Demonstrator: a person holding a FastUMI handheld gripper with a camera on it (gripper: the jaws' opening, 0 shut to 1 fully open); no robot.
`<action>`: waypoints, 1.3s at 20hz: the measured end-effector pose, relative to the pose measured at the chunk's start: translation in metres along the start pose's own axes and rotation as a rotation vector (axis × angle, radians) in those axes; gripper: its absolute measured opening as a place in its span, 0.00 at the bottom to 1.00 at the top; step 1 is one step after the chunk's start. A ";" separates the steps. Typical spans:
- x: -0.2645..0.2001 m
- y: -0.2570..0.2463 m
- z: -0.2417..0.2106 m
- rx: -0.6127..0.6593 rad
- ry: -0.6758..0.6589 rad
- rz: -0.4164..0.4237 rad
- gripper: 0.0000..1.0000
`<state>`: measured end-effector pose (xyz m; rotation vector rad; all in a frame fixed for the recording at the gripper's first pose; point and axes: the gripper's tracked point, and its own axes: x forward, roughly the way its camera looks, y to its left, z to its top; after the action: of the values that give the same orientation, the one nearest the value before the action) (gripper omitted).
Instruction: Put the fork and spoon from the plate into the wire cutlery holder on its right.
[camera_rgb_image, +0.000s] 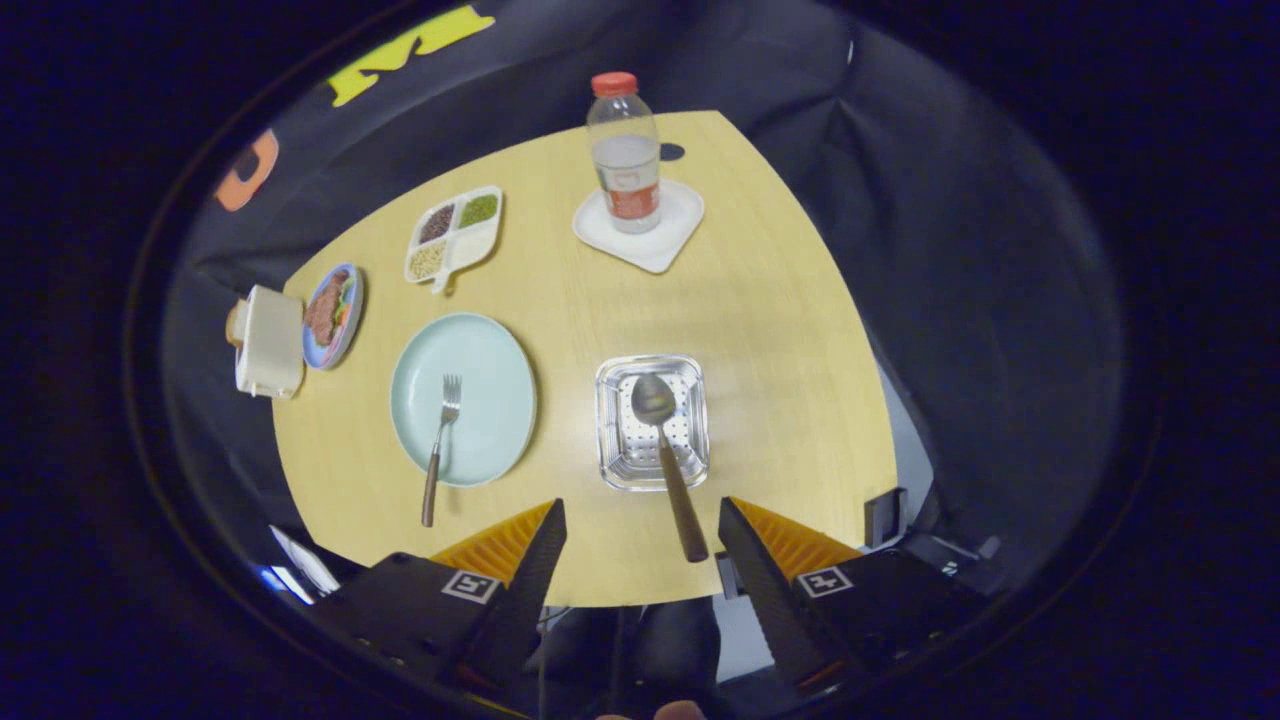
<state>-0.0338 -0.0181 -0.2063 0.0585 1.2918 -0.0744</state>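
One brown-handled metal fork (439, 447) lies tines-away on the pale green round plate (500, 345), one matching spoon (664, 450) leans bowl-down in the square wire holder (612, 468), handle toward the open, empty gripper (642, 530).

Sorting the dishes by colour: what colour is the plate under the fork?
Pale mint green, seen best in the gripper view: the plate under the fork.

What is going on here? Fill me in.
A person is using a hand-held gripper to move cutlery from the plate into the wire holder to its right. The spoon is already in the holder, bowl inside and handle sticking out toward the fingers. The fork lies on the plate, its handle over the rim. The gripper is open, holds nothing, and hangs above the table's near edge.
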 end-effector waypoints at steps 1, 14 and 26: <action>-0.007 0.011 0.003 -0.034 -0.032 -0.004 0.94; 0.061 0.191 -0.058 -0.088 0.050 0.087 0.97; 0.136 0.231 -0.075 -0.086 0.098 0.019 0.60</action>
<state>-0.0481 0.2148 -0.3576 0.0001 1.3903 0.0003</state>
